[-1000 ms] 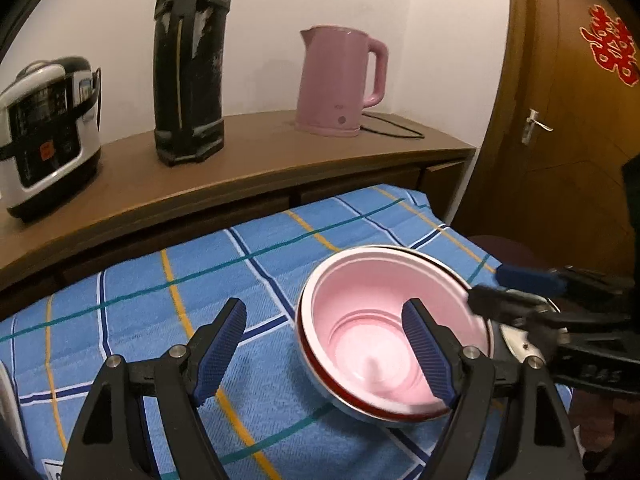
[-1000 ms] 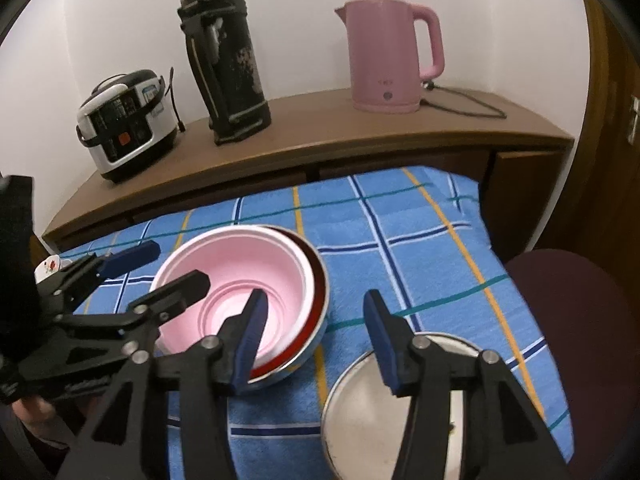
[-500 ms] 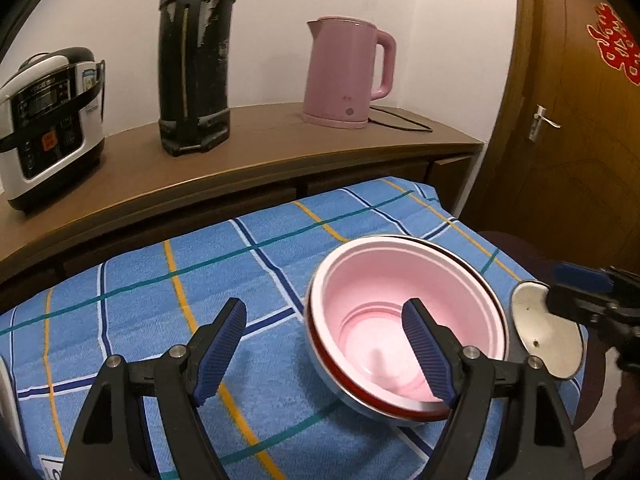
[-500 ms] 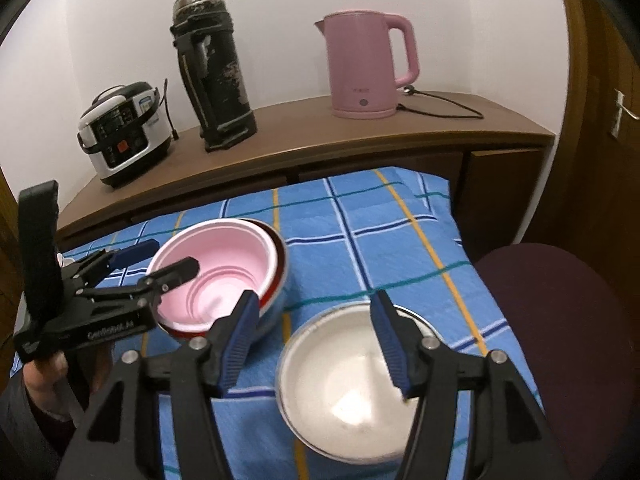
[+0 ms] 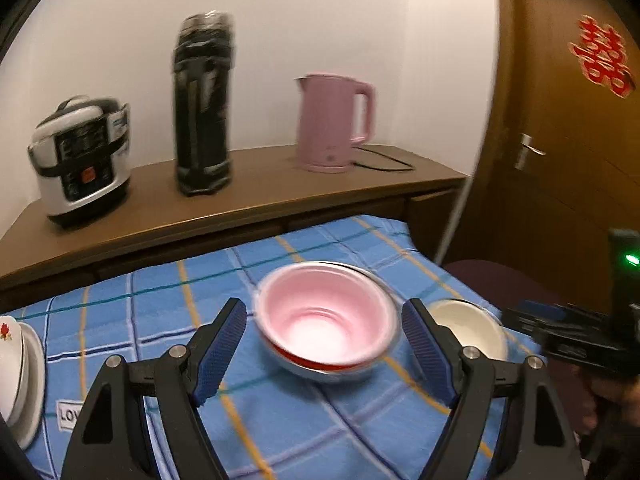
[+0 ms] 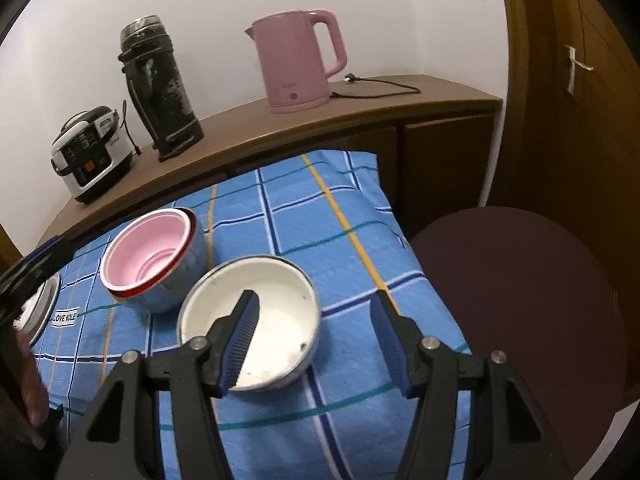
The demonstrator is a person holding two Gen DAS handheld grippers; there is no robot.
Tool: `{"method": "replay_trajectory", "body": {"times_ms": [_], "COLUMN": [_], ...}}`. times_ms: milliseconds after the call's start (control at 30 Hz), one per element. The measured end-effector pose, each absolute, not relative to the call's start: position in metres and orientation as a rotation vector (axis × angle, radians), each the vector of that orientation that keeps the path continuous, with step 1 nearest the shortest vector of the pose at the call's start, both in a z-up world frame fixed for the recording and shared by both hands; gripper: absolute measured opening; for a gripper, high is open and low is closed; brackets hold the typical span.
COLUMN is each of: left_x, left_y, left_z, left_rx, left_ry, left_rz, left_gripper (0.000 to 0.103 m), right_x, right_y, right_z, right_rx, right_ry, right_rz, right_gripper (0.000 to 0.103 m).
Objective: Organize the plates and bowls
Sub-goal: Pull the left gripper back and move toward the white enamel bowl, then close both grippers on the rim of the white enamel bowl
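A pink bowl [image 5: 324, 320] sits nested in a red bowl and a steel bowl on the blue checked cloth [image 5: 152, 320]. My left gripper [image 5: 324, 346] hangs wide open a little above and behind this stack, touching nothing. Right of the stack stands a white enamel bowl [image 6: 280, 308], also visible in the left wrist view [image 5: 468, 328]. My right gripper [image 6: 316, 332] hovers over it with its jaws closing. One finger is over the bowl's inside and the other outside its right rim, and the pads are clear of it. White plates [image 5: 20, 364] lie at the cloth's left edge.
On the wooden sideboard [image 6: 360, 120] behind the table stand a rice cooker [image 5: 80, 160], a black flask [image 5: 204, 108] and a pink kettle [image 6: 296, 64] with its cord. A dark round chair seat [image 6: 520, 300] is right of the table. A wooden door [image 5: 560, 160] lies beyond.
My left gripper has drawn back and up from the pink bowl stack. My right gripper has shifted to the right, so the white bowl's right rim now lies between its fingers.
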State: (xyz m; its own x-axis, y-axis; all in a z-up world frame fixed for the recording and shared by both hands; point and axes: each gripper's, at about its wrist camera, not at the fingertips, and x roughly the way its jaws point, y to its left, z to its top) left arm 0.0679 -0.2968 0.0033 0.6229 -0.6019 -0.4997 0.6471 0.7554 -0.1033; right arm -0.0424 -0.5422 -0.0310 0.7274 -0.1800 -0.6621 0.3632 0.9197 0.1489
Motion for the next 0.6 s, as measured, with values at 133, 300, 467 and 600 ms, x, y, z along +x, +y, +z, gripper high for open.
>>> {"method": "replay_trajectory", "body": {"times_ms": [133, 300, 467, 600], "left_x": [0.04, 0.031, 0.044, 0.049], "left_y": [-0.323, -0.353, -0.367, -0.375], "left_z": [-0.004, -0.023, -0.04, -0.046], "left_rx": [0.137, 0.184, 0.185, 0.176], "left_ry": [0.563, 0.62, 0.698, 0.729], "left_rz": [-0.829, -0.905, -0.911, -0.924], "left_gripper": [0.082, 0.069, 0.058, 0.055], "right_x": [-0.044, -0.044, -0.043, -0.041], "right_y": [-0.545, -0.543, -0.547, -0.547], "right_z": [-0.037, -0.042, -0.05, -0.056], "right_rx": [0.302, 0.309, 0.32, 0.328], "right_ry": [0.704, 0.711, 0.724, 0.734], "right_rz": [-0.284, -0.267, -0.266, -0.251], "right_gripper": [0.045, 0.035, 0.032, 0.027]}}
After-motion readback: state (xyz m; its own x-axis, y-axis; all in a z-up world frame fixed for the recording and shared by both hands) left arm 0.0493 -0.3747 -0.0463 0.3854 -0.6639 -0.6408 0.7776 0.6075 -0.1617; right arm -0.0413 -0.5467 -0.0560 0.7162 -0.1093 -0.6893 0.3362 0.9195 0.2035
